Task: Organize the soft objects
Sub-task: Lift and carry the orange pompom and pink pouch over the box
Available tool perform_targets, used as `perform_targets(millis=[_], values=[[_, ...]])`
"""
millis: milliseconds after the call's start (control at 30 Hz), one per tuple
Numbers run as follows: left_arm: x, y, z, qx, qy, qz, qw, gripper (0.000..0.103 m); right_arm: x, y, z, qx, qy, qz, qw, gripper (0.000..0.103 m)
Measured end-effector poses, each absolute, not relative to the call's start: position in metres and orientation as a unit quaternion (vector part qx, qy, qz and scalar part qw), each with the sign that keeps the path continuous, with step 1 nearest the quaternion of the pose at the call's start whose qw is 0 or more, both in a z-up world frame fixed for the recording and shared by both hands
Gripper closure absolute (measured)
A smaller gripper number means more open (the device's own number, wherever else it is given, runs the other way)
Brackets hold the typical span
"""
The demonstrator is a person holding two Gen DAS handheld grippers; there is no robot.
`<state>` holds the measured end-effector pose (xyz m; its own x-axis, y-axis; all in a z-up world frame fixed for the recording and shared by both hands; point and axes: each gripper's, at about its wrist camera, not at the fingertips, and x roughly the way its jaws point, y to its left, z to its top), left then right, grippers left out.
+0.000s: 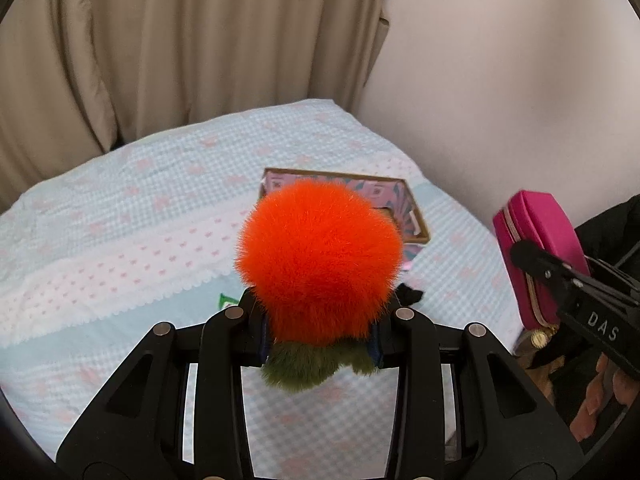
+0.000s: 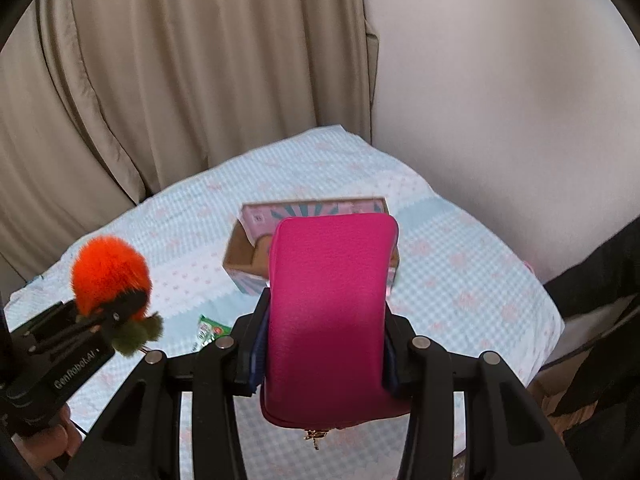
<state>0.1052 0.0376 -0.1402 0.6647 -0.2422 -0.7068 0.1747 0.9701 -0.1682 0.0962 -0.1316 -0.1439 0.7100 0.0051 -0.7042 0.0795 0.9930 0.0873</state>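
My left gripper [image 1: 320, 328] is shut on a fluffy orange pom-pom with a green tuft [image 1: 320, 256], held up above the bed. The same orange pom-pom [image 2: 110, 276] shows at the left of the right wrist view, clamped in the left gripper [image 2: 116, 316]. My right gripper [image 2: 324, 348] is shut on a pink zip pouch [image 2: 328, 312], which stands upright between the pads. That pink pouch [image 1: 540, 248] appears at the right edge of the left wrist view. An open patterned cardboard box [image 2: 256, 236] lies on the bed beyond both held things, partly hidden by them.
The bed [image 1: 120, 220] carries a pale blue and white checked cover with pink marks. A small green-and-white packet [image 2: 210, 330] lies on it near the grippers. Beige curtains [image 1: 160, 40] hang behind, a plain wall [image 2: 500, 100] stands to the right. A dark sleeve [image 2: 592, 272] shows at right.
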Motion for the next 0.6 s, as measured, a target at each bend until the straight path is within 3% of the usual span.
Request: perform_targets(millis=[300, 600], values=[[0.154, 0.019, -0.12, -0.054, 0.409, -0.11, 0.904, 0.071, 0.135, -0.143, -0.113, 0.052, 0.371, 0.013, 0.927, 0.062], [0.231, -0.029, -0.129, -0.064, 0.437, -0.08, 0.894, 0.071, 0.211, -0.171, -0.125, 0.03, 0.394, 0.068, 0.916, 0.062]])
